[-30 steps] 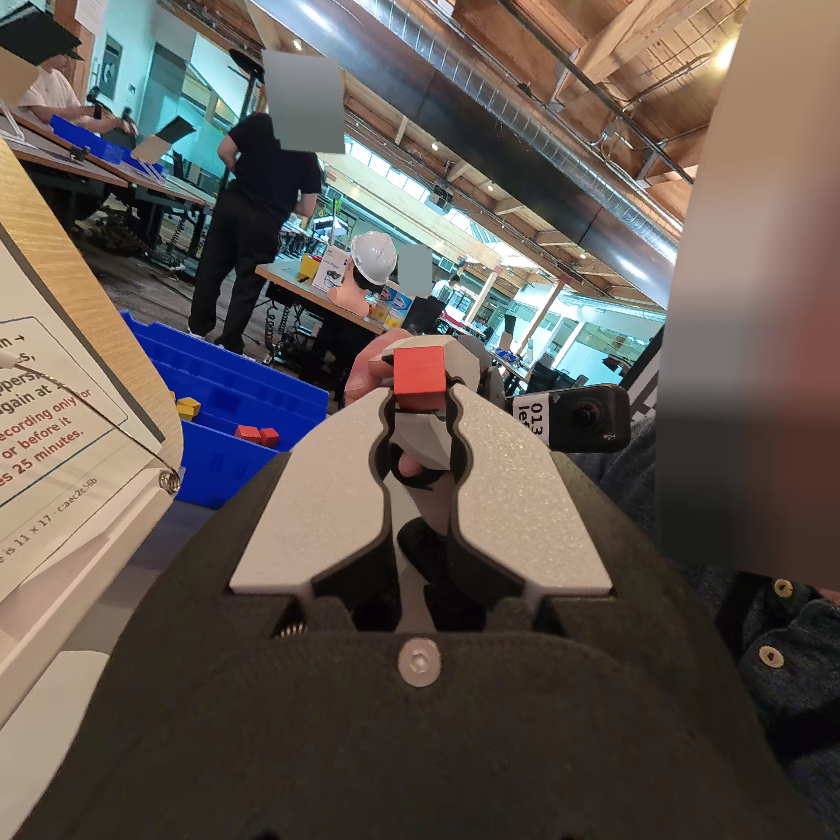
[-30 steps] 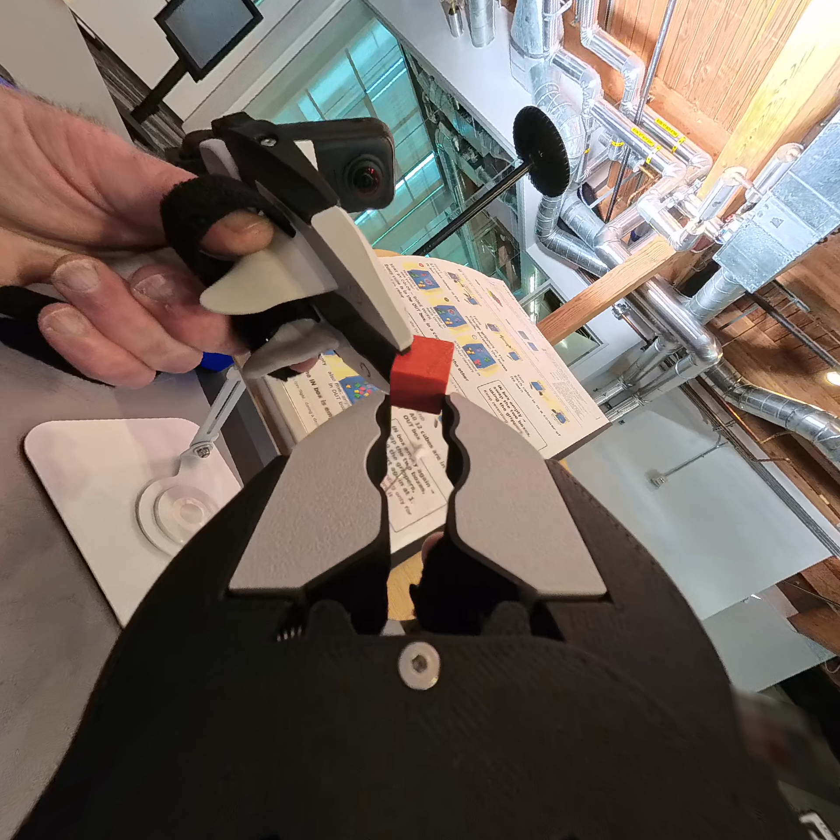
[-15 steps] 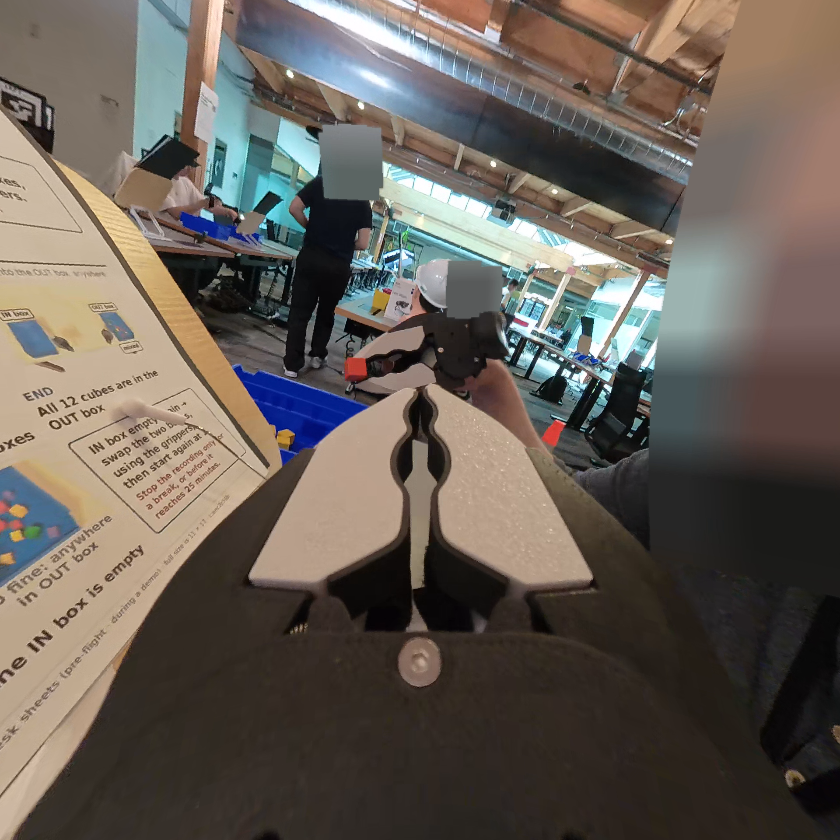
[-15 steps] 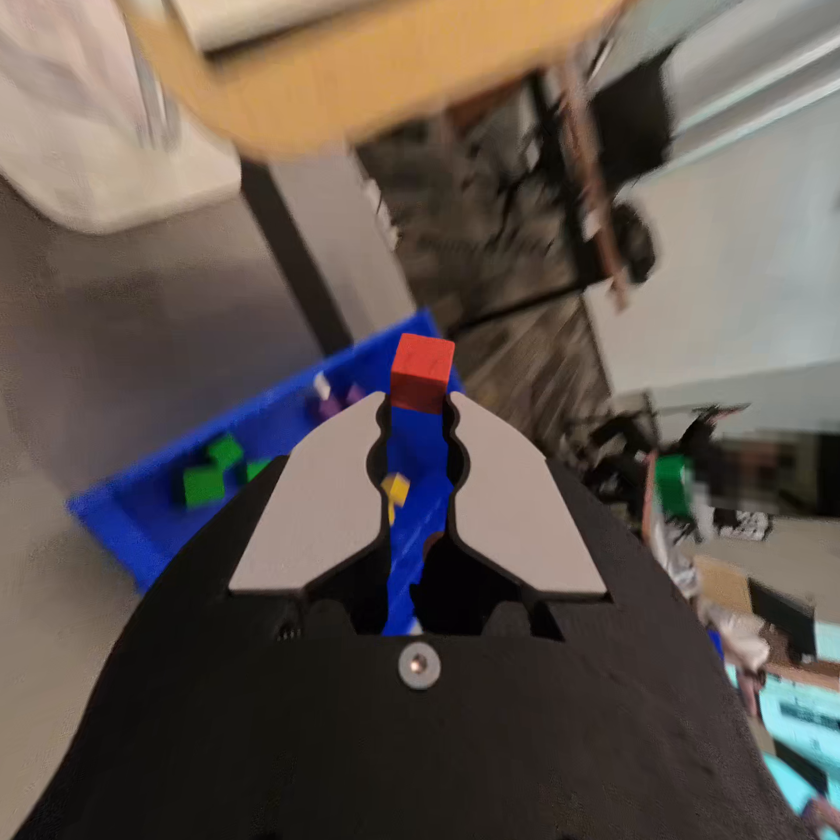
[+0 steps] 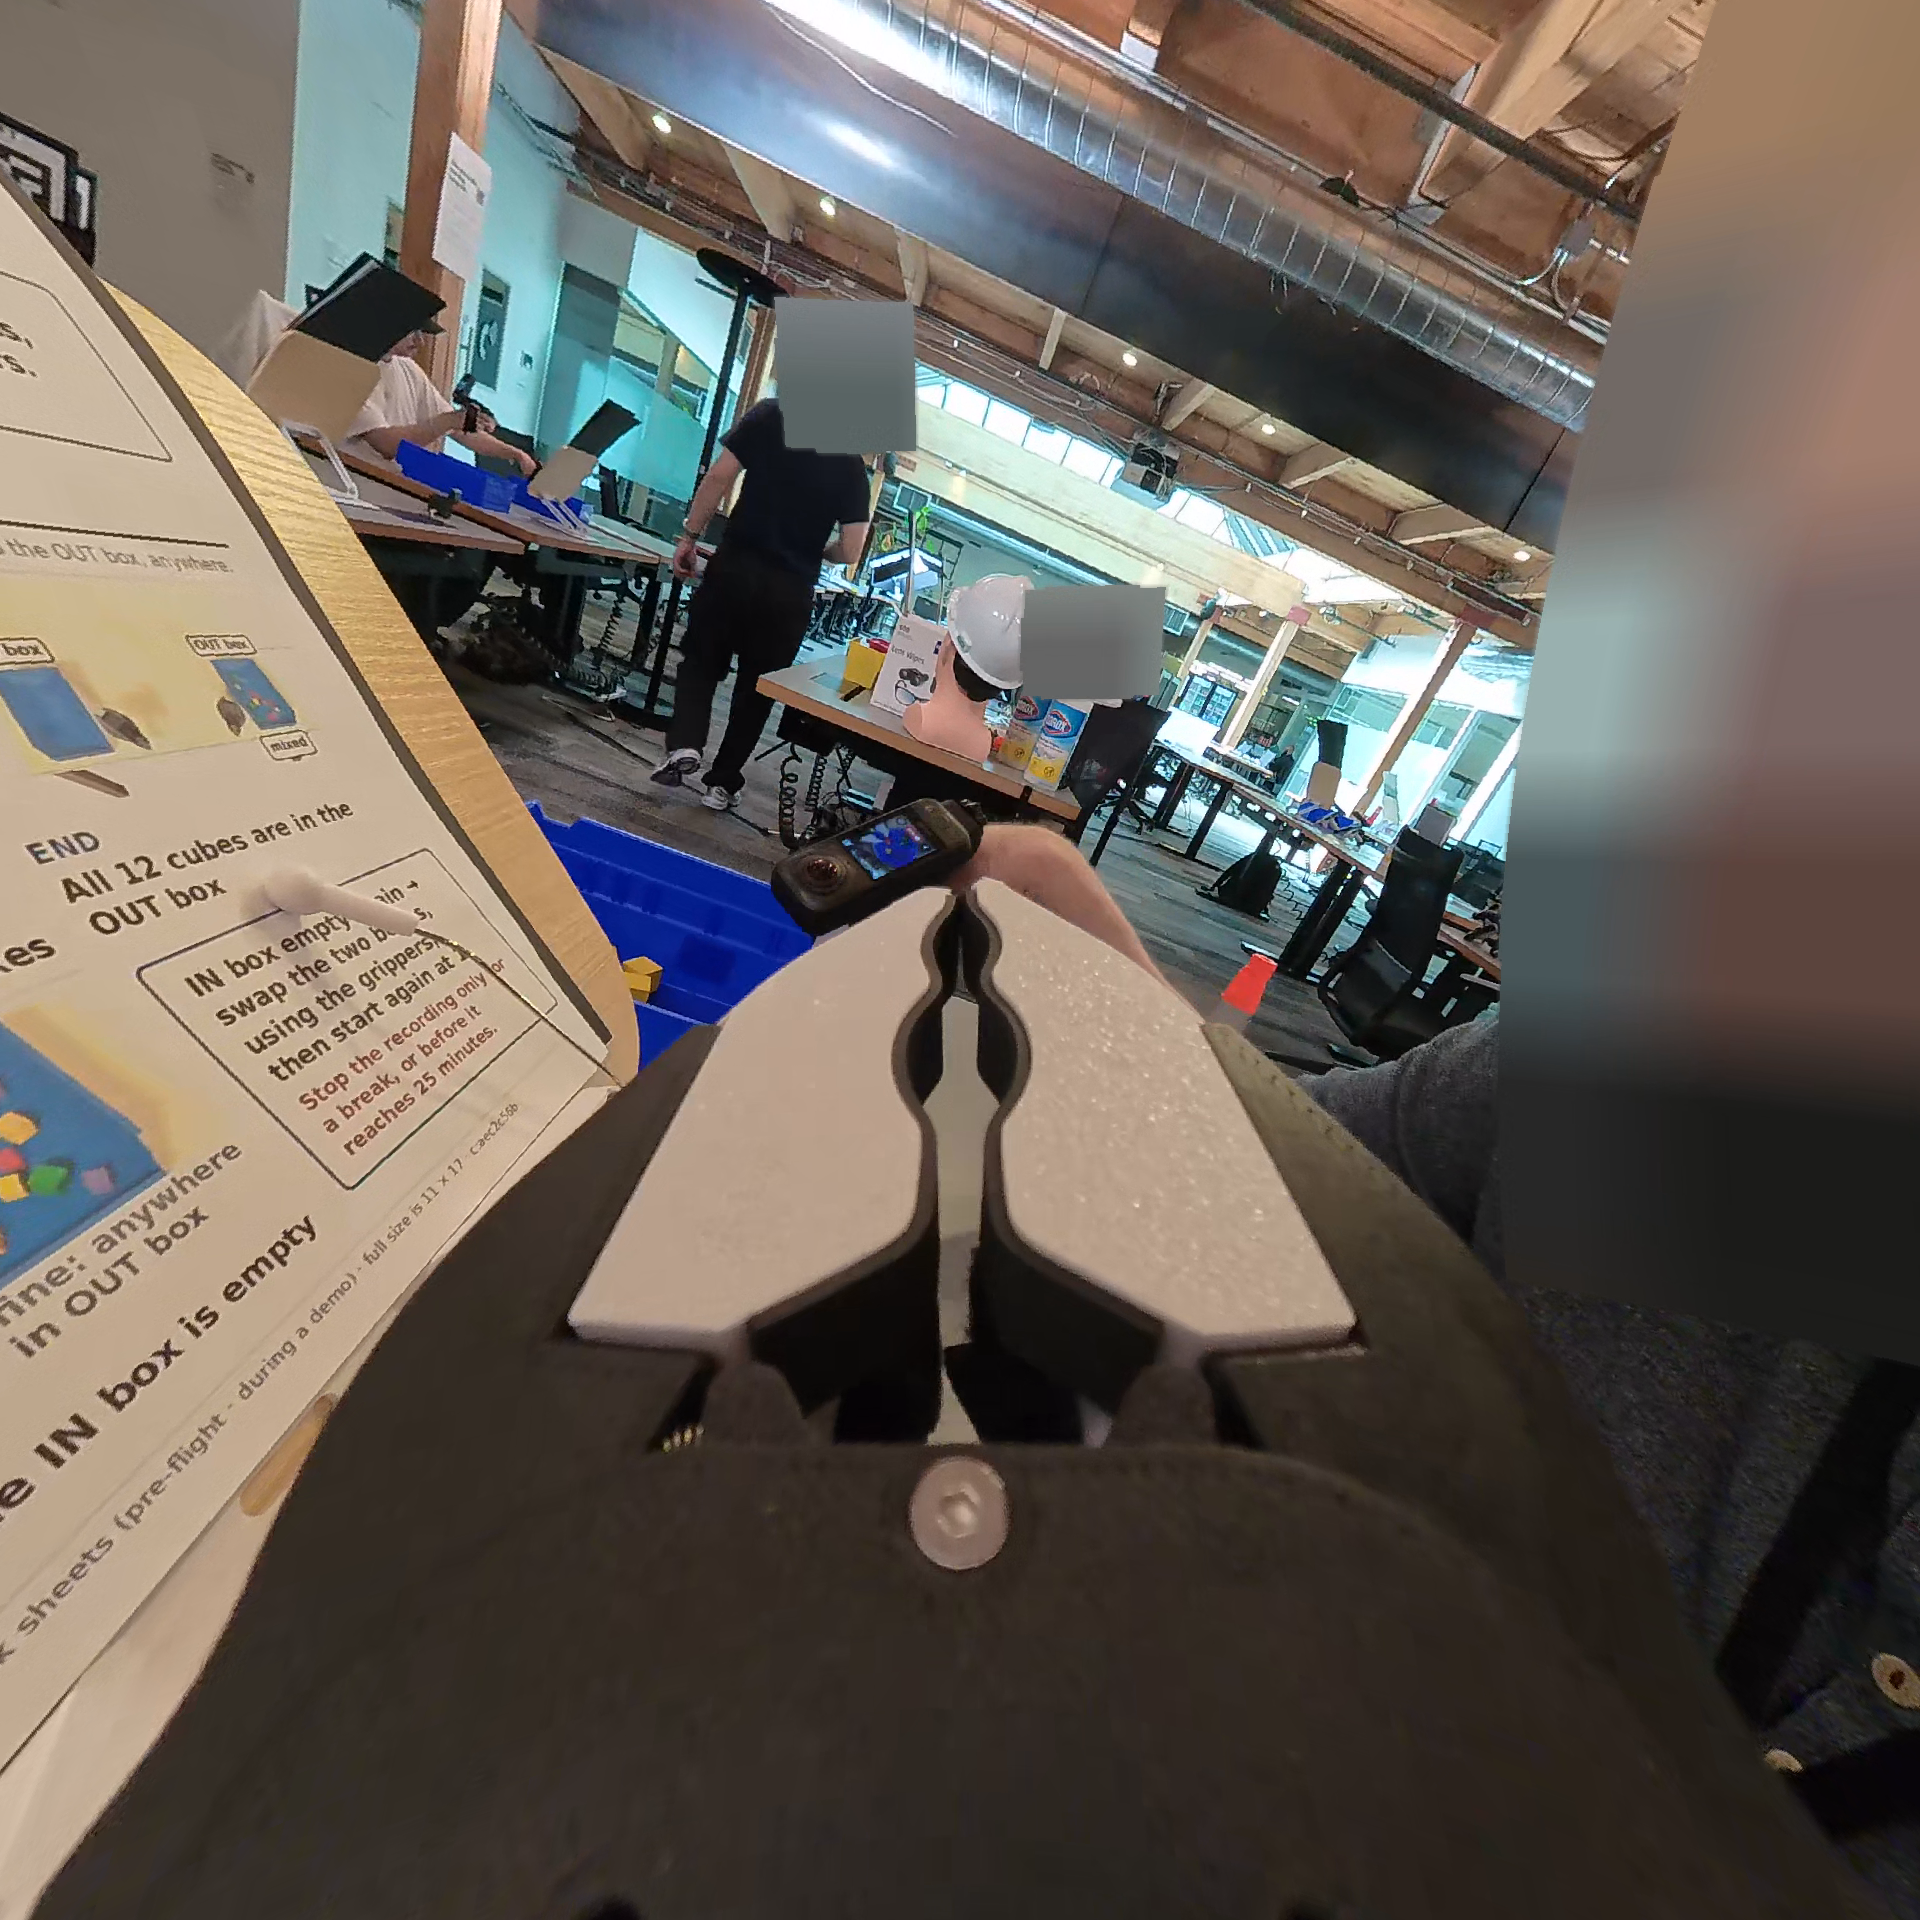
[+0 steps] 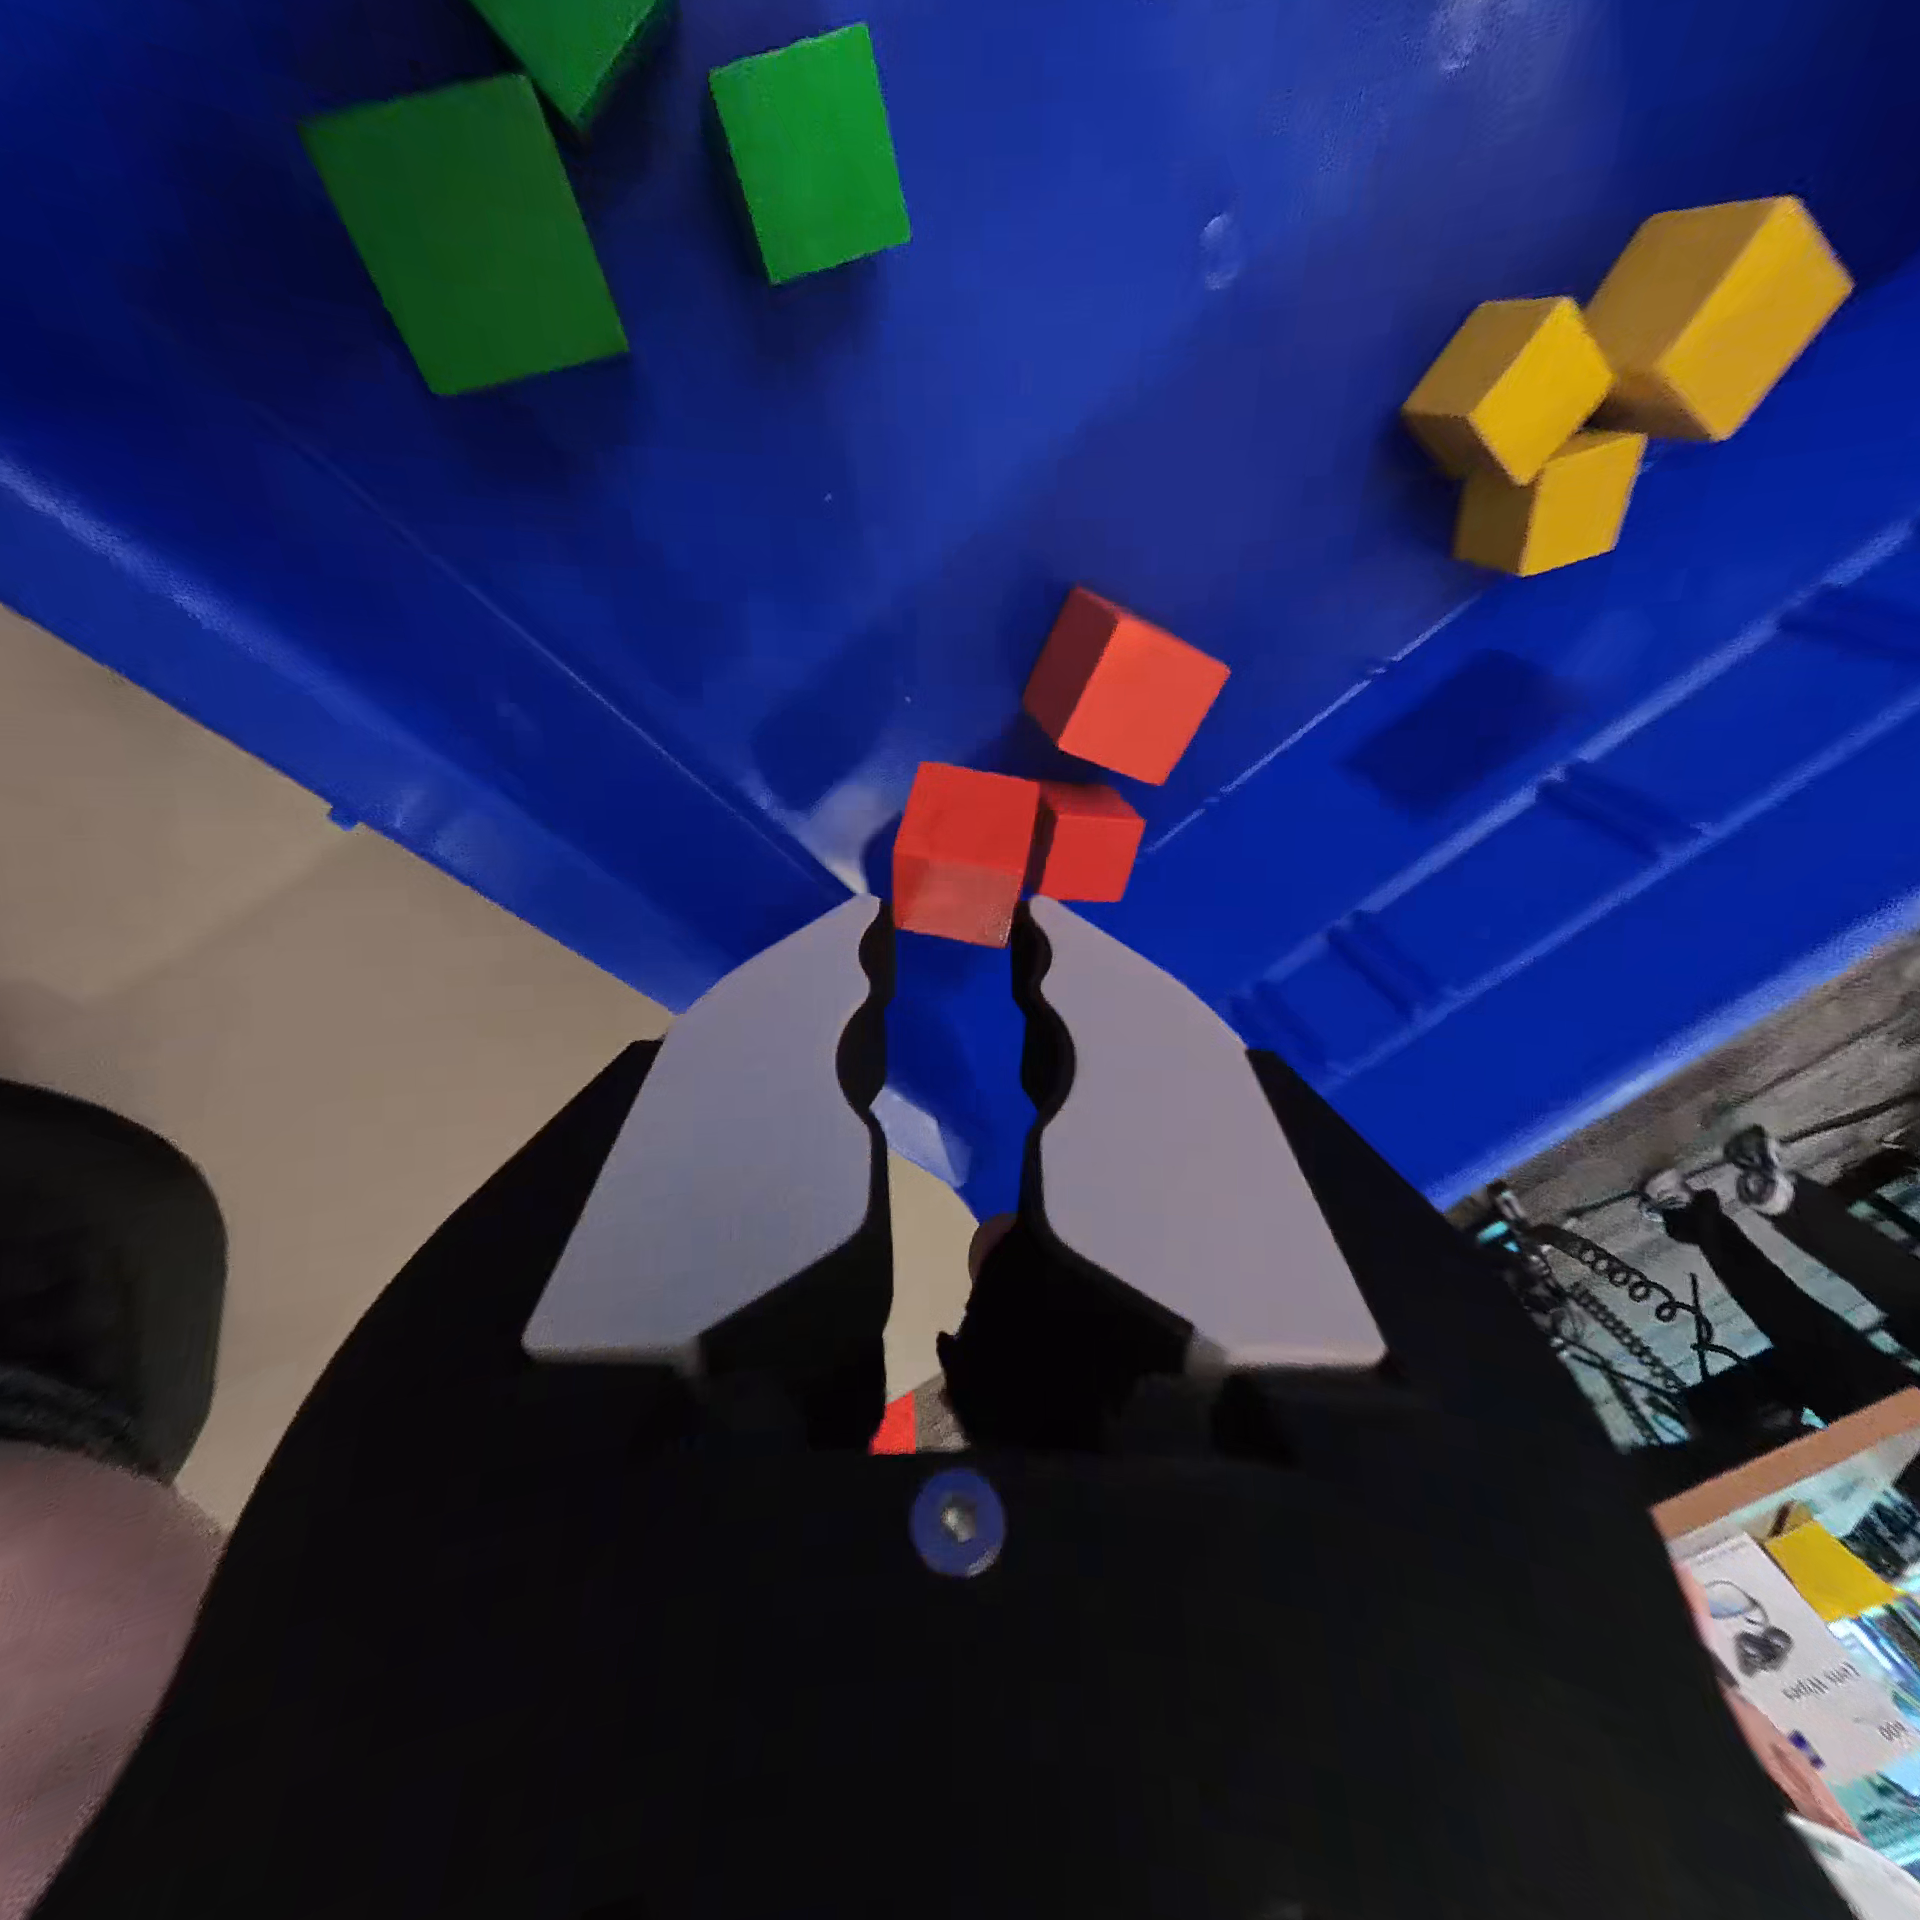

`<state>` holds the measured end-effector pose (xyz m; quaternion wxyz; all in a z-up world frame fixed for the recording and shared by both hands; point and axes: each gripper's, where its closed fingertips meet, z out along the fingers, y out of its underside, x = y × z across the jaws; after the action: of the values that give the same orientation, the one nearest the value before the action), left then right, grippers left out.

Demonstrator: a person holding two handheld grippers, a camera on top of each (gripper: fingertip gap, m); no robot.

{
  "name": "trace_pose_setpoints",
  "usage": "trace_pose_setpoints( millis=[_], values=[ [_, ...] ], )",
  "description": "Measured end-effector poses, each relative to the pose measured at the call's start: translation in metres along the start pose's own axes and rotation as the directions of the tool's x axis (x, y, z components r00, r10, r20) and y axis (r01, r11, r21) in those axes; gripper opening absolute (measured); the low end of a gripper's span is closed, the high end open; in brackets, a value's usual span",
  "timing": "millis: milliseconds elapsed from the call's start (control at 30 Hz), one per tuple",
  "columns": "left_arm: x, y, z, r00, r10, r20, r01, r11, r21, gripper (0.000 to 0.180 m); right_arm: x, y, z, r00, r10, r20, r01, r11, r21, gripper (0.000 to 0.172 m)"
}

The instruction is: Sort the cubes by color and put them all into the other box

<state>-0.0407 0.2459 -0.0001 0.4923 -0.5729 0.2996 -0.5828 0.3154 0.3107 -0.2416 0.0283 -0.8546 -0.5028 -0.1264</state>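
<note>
In the right wrist view my right gripper (image 6: 951,914) is shut on a red cube (image 6: 961,852) and holds it over a corner of the blue box (image 6: 1039,416). Two more red cubes (image 6: 1127,686) lie in that corner, one (image 6: 1091,842) right beside the held cube. Green cubes (image 6: 468,229) lie at the upper left of the box, yellow cubes (image 6: 1507,384) at the upper right. In the left wrist view my left gripper (image 5: 961,904) is shut with nothing between its pads. The right gripper's camera (image 5: 878,862) and a hand show just beyond its tips, over the blue box (image 5: 675,914).
An instruction sheet on a wooden board (image 5: 208,935) stands close on the left. A yellow cube (image 5: 641,977) lies in the blue box beside it. A beige table top (image 6: 260,883) lies left of the box. A person's dark sleeve (image 5: 1662,1455) is at the right. People and desks are far behind.
A second ago both grippers met at the red cube. The left one let it go, drew back and its pads came together on air. The right one carried the cube down over the blue box.
</note>
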Motion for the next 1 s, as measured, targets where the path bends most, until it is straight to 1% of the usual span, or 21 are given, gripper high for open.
trace_pose_setpoints(
  millis=[233, 400, 500, 600, 667, 700, 800, 900, 1000],
  values=[
    [-0.001, 0.003, 0.001, 1.0, 0.004, 0.006, -0.004, 1.0, -0.016, 0.0, -0.001, 0.001, 0.027, 0.999, 0.006, 0.045, -0.002, 0.997, -0.083, 0.022],
    [0.0, 0.005, 0.003, 1.0, 0.008, 0.003, -0.008, 1.0, -0.026, 0.0, 0.004, 0.002, 0.036, 0.999, 0.03, 0.037, -0.026, 0.994, -0.11, 0.022],
    [0.0, 0.007, 0.004, 1.0, 0.006, 0.001, -0.006, 0.999, -0.034, 0.0, 0.009, 0.002, 0.035, 1.0, 0.028, 0.01, -0.027, 0.994, -0.109, 0.023],
    [0.0, 0.006, 0.004, 1.0, 0.016, 0.007, -0.016, 0.999, -0.034, 0.0, 0.008, -0.001, 0.026, 0.999, 0.032, 0.004, -0.032, 0.997, -0.072, 0.027],
    [0.0, 0.006, 0.003, 1.0, 0.024, 0.012, -0.023, 0.999, -0.036, 0.0, 0.011, 0.001, 0.021, 0.999, 0.029, -0.02, -0.031, 0.997, -0.078, 0.03],
    [0.0, 0.005, 0.003, 1.0, 0.027, 0.014, -0.027, 0.999, -0.034, 0.0, 0.013, 0.001, 0.017, 0.999, 0.03, -0.037, -0.033, 0.997, -0.071, 0.029],
    [0.0, 0.002, 0.001, 0.999, 0.046, 0.024, -0.045, 0.998, -0.033, 0.0, 0.028, -0.007, -0.008, 0.986, 0.055, -0.159, -0.055, 0.998, 0.004, 0.026],
    [0.0, 0.0, -0.001, 0.998, 0.061, 0.035, -0.06, 0.998, -0.03, 0.0, 0.044, -0.028, -0.046, 0.945, 0.097, -0.311, -0.055, 0.988, 0.142, 0.022],
    [0.001, -0.002, -0.002, 0.997, 0.063, 0.036, -0.062, 0.998, -0.023, 0.0, 0.049, -0.05, -0.083, 0.898, 0.142, -0.416, -0.024, 0.961, 0.276, 0.02]
  ],
)
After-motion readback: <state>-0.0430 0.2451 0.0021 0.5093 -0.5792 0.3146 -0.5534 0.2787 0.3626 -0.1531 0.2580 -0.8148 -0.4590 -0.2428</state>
